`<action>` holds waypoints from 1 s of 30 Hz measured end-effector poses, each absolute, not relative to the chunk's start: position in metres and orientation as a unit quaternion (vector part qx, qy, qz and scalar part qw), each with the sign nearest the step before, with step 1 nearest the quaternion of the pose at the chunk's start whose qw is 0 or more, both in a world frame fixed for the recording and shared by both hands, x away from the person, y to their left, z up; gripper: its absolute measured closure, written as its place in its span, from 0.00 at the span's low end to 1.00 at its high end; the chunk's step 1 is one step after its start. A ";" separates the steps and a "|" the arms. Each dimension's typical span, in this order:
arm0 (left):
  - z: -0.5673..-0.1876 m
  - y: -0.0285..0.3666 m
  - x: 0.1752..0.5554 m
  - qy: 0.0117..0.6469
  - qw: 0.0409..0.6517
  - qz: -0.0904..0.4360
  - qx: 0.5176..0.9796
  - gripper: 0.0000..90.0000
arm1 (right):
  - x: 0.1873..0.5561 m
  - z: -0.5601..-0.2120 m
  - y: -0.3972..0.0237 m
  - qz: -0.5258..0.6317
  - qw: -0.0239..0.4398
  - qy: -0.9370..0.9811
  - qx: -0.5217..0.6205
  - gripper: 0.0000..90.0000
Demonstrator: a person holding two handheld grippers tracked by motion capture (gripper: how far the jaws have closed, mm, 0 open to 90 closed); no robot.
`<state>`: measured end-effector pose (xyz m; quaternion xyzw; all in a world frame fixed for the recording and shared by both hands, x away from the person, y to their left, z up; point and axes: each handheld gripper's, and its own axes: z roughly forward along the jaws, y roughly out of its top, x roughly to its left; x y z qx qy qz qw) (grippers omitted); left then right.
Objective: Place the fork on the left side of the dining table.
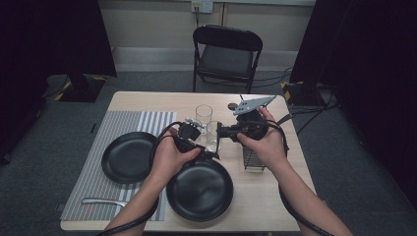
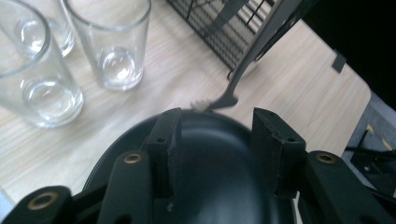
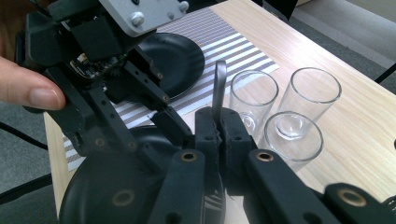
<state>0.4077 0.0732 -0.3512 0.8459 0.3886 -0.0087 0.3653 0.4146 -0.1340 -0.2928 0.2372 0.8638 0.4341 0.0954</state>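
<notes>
Right gripper [image 3: 218,122] clamped on fork [image 3: 218,88], left gripper [image 2: 215,135] unclenched above black plate [image 1: 199,189]

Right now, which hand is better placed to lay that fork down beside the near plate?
The right. The right gripper is already shut on the fork, whose tip sits at the rim of the near black plate. The left gripper hangs over that plate, jaws apart, holding nothing.
</notes>
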 end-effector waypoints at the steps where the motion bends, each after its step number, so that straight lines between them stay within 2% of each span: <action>1: -0.351 0.072 0.408 0.388 0.367 -0.008 0.845 0.63 | 0.415 -0.293 -0.133 0.434 0.094 0.864 0.237 0.97; 14: -0.349 0.067 0.410 0.384 0.383 0.014 0.840 0.68 | 0.414 -0.293 -0.128 0.436 0.088 0.864 0.234 0.97; 19: -0.347 0.066 0.409 0.378 0.389 0.031 0.840 0.74 | 0.414 -0.294 -0.127 0.436 0.086 0.864 0.235 0.97; 30: -0.344 0.060 0.410 0.367 0.395 0.049 0.841 0.80 | 0.415 -0.293 -0.121 0.439 0.082 0.864 0.232 0.97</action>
